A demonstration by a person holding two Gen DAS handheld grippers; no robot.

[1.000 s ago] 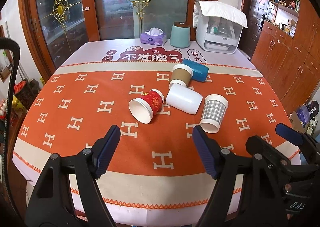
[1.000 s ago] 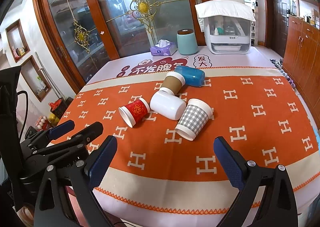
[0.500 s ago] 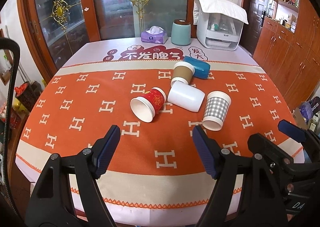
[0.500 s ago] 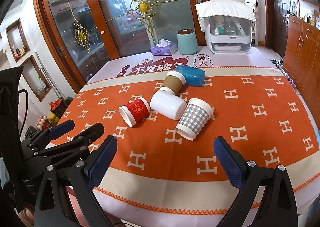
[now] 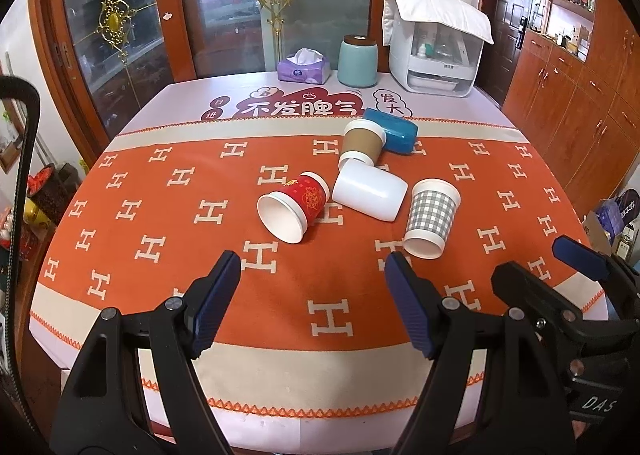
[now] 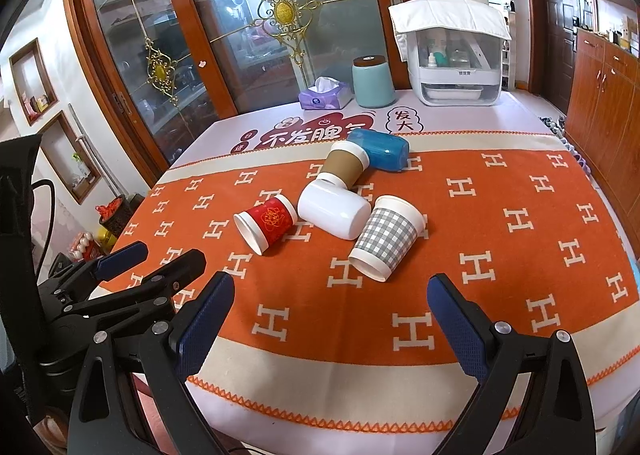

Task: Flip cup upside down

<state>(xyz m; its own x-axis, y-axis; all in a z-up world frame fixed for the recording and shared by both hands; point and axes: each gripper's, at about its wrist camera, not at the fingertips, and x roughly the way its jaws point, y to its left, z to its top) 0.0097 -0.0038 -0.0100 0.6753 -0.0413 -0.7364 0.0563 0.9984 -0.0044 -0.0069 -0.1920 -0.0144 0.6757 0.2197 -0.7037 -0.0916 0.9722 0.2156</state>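
Approach is the step in hand: left gripper (image 5: 312, 295) and right gripper (image 6: 330, 319) hover spread wide and empty near the bench (image 5: 120, 315) edge. Cups lie sideways mid-bench; the nearest, the grey-checked paper cup (image 6: 386, 237), likely wants grasping across its body, then upending onto its rim.

We hold our left black two-finger gripper with blue padded fingertips (image 5: 312, 295) and our right black two-finger gripper with blue padded fingertips (image 6: 330, 319) side by side, both level, pointing forward, jaws spread wide apart and gripping nothing.
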